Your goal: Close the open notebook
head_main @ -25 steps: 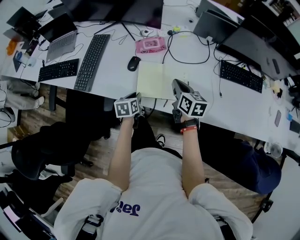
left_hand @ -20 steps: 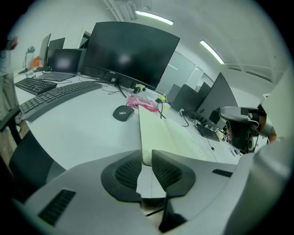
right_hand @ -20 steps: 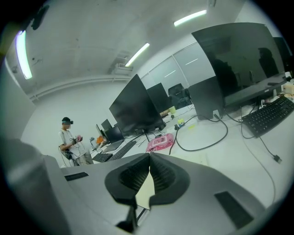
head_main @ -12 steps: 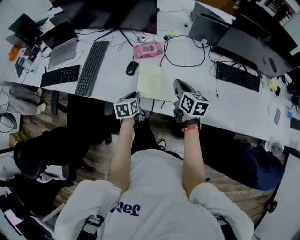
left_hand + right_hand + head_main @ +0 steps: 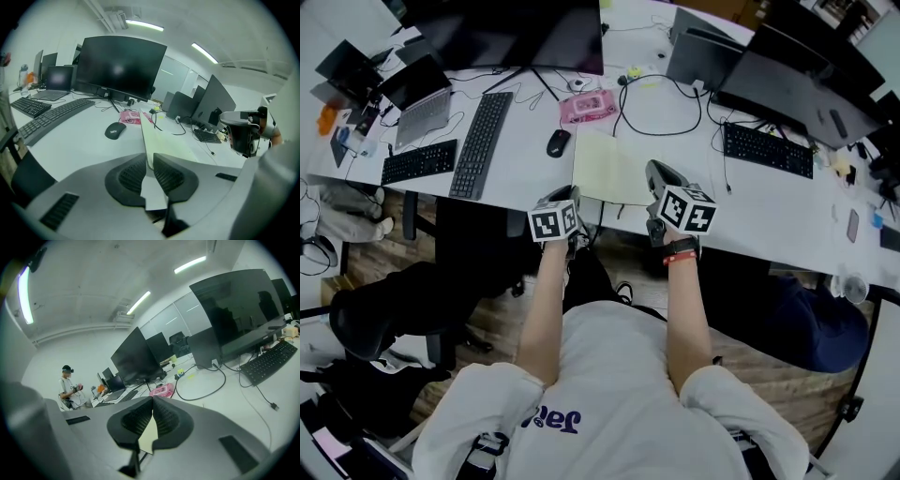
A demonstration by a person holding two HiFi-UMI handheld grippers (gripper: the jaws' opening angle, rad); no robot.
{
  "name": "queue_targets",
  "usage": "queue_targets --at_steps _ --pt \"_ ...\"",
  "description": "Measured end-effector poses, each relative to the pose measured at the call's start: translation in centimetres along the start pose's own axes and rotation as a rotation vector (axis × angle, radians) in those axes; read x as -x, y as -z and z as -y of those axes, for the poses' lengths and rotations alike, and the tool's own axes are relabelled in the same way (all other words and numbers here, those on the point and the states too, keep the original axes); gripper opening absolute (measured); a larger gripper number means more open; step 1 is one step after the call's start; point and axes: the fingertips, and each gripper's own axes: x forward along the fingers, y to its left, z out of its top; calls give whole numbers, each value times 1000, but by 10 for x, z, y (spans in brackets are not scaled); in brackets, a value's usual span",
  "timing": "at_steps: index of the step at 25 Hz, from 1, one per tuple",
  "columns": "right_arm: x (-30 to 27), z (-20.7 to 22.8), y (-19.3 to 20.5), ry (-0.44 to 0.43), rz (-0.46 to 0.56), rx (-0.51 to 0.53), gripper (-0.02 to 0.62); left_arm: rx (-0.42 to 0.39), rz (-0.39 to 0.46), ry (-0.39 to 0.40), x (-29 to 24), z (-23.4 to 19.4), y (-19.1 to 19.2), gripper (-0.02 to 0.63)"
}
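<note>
The notebook (image 5: 614, 167) lies open on the white desk (image 5: 525, 159), pale yellow pages up, its near edge at the desk's front. My left gripper (image 5: 576, 199) is at its near left corner. In the left gripper view the jaws (image 5: 150, 161) have just been closing, and they now pinch a pale page (image 5: 161, 140) that runs away from them, tilted up on edge. My right gripper (image 5: 656, 176) is at the near right corner. Its jaws (image 5: 153, 405) are shut on a pale sheet (image 5: 149, 436).
Beyond the notebook are a black mouse (image 5: 558, 142), a pink case (image 5: 589, 108) and a looped black cable (image 5: 661, 103). Keyboards (image 5: 480, 131) lie left, another (image 5: 766, 150) right. Monitors stand behind. A black chair (image 5: 403, 300) is at lower left. A person (image 5: 70, 387) stands far off.
Both hands have edged slightly up and toward the desk, still at the notebook's near edge. The head view has shifted a little.
</note>
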Motion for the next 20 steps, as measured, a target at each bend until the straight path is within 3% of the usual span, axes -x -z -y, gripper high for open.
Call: queue_targets --at_steps 13,20 --pt "10 -1 -6 -1 30 -9 2 -88 27 62 -1 39 -8 57" --pt "29 16 -15 40 61 -30 2 -118 26 103 -5 64 -7 46"
